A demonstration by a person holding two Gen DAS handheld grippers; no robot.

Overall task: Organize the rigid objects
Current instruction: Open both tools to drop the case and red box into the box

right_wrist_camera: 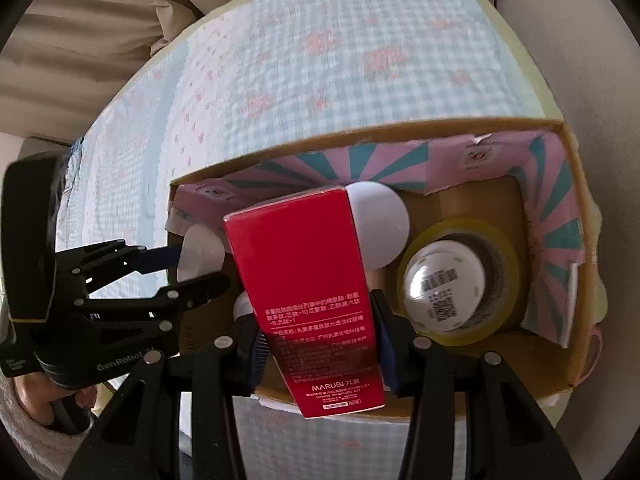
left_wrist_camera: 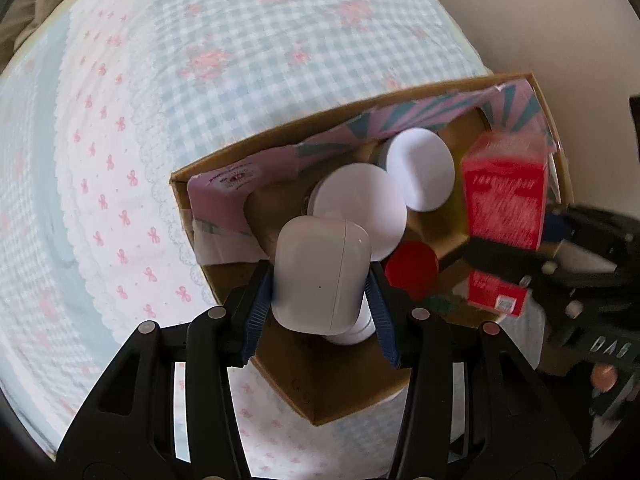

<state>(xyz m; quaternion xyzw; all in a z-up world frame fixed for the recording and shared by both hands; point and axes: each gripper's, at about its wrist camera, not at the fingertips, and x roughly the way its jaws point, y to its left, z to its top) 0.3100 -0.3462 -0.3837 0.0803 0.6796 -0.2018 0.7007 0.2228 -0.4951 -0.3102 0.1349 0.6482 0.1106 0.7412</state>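
Hovering over the crowded cardboard box [right_wrist_camera: 500, 380], left hand-held gripper [left_wrist_camera: 320, 296] clamps earbud case [left_wrist_camera: 320, 272], right hand-held gripper [right_wrist_camera: 320, 344] red carton [right_wrist_camera: 308, 288].

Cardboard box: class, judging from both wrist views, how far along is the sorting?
Done: two white lids, a red cap and a tape roll around a white jar already sit in the cardboard box. In hand: the left tongs grip a white earbud case, the right tongs a red carton, both over the box. Left: releasing both inside.

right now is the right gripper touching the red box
Touching. The right wrist view shows the right gripper with both blue pads pressed against the sides of the red box.
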